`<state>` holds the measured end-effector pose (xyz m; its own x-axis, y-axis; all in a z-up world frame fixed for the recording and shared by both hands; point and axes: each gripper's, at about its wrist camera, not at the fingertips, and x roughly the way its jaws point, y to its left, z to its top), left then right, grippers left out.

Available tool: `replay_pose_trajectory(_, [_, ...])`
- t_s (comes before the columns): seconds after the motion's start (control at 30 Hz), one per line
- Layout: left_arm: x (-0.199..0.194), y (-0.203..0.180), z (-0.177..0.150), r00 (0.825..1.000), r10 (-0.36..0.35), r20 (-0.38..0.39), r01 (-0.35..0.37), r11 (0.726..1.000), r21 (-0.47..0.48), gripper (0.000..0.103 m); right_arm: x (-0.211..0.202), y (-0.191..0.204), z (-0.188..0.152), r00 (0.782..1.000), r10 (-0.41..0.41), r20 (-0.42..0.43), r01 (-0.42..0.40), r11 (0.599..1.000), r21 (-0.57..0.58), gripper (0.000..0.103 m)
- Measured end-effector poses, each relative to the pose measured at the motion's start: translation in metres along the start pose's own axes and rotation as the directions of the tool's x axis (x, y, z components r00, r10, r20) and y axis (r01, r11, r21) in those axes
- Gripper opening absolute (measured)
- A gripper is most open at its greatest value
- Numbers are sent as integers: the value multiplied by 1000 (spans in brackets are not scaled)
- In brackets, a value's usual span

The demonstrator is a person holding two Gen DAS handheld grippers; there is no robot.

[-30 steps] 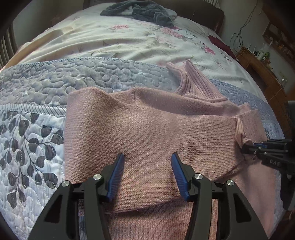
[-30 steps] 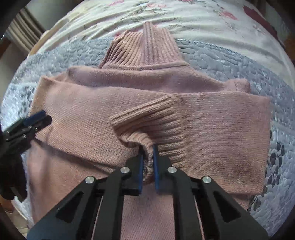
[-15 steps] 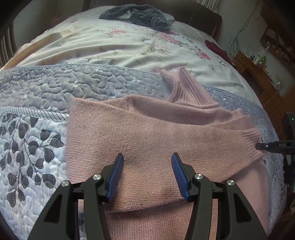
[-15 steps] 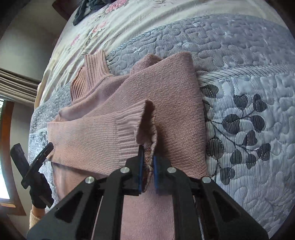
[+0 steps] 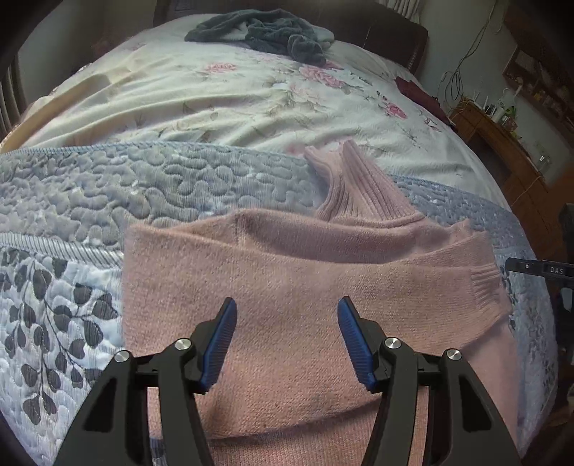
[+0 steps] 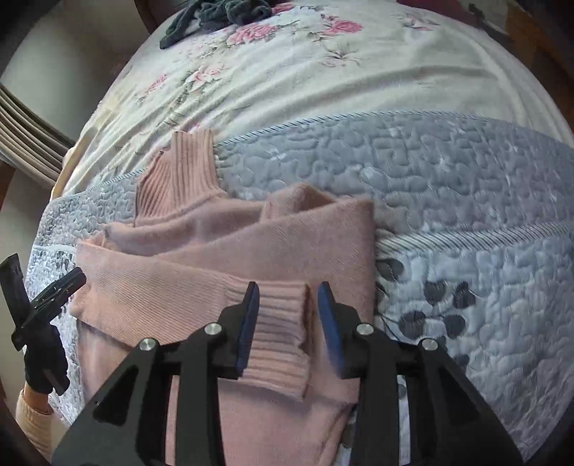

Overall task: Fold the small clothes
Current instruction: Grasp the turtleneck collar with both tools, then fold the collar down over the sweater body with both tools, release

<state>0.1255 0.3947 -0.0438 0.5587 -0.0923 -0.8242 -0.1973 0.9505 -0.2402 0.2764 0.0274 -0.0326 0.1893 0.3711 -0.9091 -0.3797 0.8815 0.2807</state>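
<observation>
Pink turtleneck sweater [image 5: 308, 304] lay on the blue-grey quilt [image 5: 89, 200] over the bed, filling the centre and lower half of the left wrist frame; ribbed collar [image 5: 358, 186] pointed toward upper centre. Both sleeves crossed over the chest.

Left tongs [image 5: 285, 340] at lower centre, wide open, gripping nothing, poised above the sweater body.

Right tongs [image 6: 287, 322] at lower centre of the right wrist frame, parted, blue pads either side of the ribbed cuff [image 6: 276, 337] but not closed on it. Cuff lay flat on the folded sleeve, apparently released. In the left wrist frame the right tongs showed only as a black bar at the right edge, just beside the cuff.

Gloved hand [image 6: 45, 369] on the left tongs' handle at lower left of the right wrist frame. Dark grey garment [image 5: 262, 32] heaped at the head of the bed, well apart.

Risks, as judged:
- Pad nearest the cuff could snag the loose ribbing on withdrawal and drag the sleeve off its fold.
- Soft knit on a soft quilt: the next fold might shift the crossed sleeves if the hem were lifted unevenly.
- Upper sleeve edge bunched near the collar; the lump could fold in crooked.
</observation>
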Motion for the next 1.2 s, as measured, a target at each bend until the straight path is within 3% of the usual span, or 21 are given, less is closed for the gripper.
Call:
replay_pose_trajectory(0.1, [11, -16, 24, 1000, 9, 6, -10, 1000, 26, 59, 19, 17, 23, 995, 99, -22, -99, 995, 10, 35])
replay_pose_trajectory(0.2, [26, -28, 48, 1000, 14, 13, -15, 999, 40, 60, 42, 42, 49, 990, 140, -29, -141, 990, 0, 38])
replay_pose_trajectory(0.27, [39, -33, 63, 1000, -2, 6, 2, 999, 34, 64, 57, 53, 67, 987, 157, -39, -157, 988, 0, 43])
replay_pose_trajectory(0.5, [99, -26, 103, 998, -16, -54, 15, 1000, -26, 65, 109, 67, 111, 981, 186, -46, -186, 982, 8, 45])
replay_pose_trajectory(0.77, [146, -25, 118, 987, -141, -81, 134, 987, -91, 65, 152, 68, 134, 971, 228, -71, -226, 973, 41, 46])
replay_pose_trajectory(0.83, [157, -28, 118, 982, -159, -100, 148, 983, -105, 62, 158, 69, 138, 972, 226, -68, -223, 974, 44, 44])
replay_pose_trajectory(0.87, [161, -30, 117, 983, -155, -102, 144, 984, -104, 58, 158, 69, 139, 972, 228, -61, -226, 973, 42, 37])
replay_pose_trajectory(0.9, [163, -31, 117, 982, -160, -99, 150, 983, -102, 41, 158, 70, 140, 970, 237, -60, -235, 971, 36, 14])
replay_pose_trajectory(0.93, [164, -32, 117, 980, -172, -97, 162, 981, -104, 27, 157, 70, 140, 968, 243, -65, -242, 970, 32, 8])
replay_pose_trajectory(1.03, [158, -31, 116, 977, -203, -64, 196, 974, -113, 14, 141, 74, 138, 970, 241, -16, -241, 970, -24, 7])
replay_pose_trajectory(1.2, [120, -32, 111, 963, -265, 40, 267, 961, -73, 13, 102, 78, 123, 955, 291, 56, -285, 954, -96, 7])
